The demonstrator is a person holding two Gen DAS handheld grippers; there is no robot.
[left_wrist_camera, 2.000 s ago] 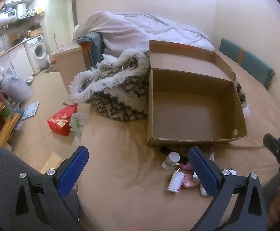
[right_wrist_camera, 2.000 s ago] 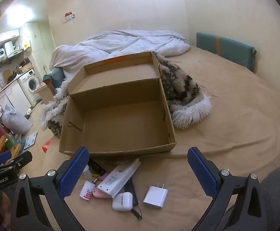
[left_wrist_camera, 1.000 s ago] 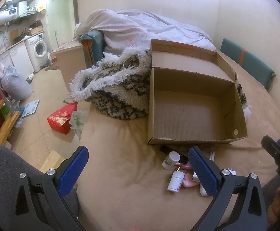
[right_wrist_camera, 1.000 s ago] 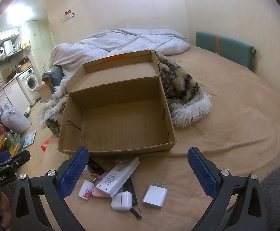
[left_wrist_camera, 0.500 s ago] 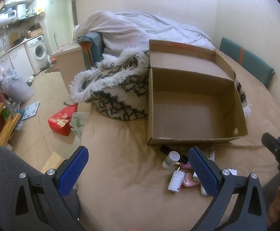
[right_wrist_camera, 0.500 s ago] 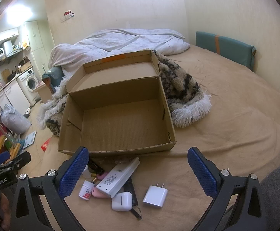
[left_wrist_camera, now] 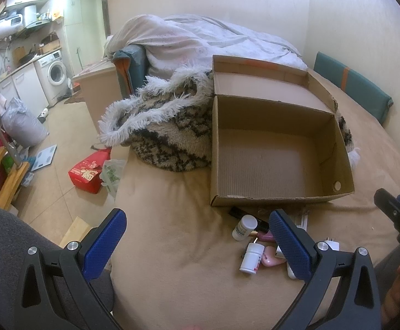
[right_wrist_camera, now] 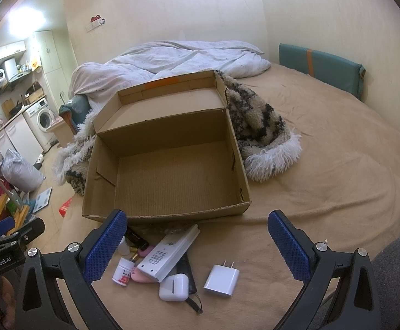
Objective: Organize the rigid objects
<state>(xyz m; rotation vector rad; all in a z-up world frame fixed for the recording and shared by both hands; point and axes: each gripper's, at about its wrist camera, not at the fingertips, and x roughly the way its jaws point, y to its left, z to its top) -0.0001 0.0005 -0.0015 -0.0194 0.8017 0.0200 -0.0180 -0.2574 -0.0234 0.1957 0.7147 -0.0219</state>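
Note:
An empty open cardboard box point(right_wrist_camera: 172, 170) point(left_wrist_camera: 271, 159) sits on the tan bed. In front of it lies a small pile: a white plug adapter point(right_wrist_camera: 222, 276), a white earbud case point(right_wrist_camera: 173, 287), a white remote point(right_wrist_camera: 169, 251), a pink item point(right_wrist_camera: 142, 276), a black item point(right_wrist_camera: 136, 238) and white pill bottles point(left_wrist_camera: 250, 257) point(left_wrist_camera: 245, 227) point(right_wrist_camera: 123, 271). My right gripper point(right_wrist_camera: 197, 242) hangs open above the pile, holding nothing. My left gripper point(left_wrist_camera: 197, 240) is open over bare bedding left of the pile, its right finger point(left_wrist_camera: 289, 243) covering part of it.
A fuzzy patterned blanket point(left_wrist_camera: 172, 126) point(right_wrist_camera: 257, 126) lies behind and beside the box, a white duvet point(right_wrist_camera: 177, 55) further back. A teal cushion point(right_wrist_camera: 321, 66) leans on the right wall. The bed edge drops to a floor with a red bag point(left_wrist_camera: 88, 172) at left.
Both views wobble slightly between frames. Neither gripper changed its opening, and no object moved.

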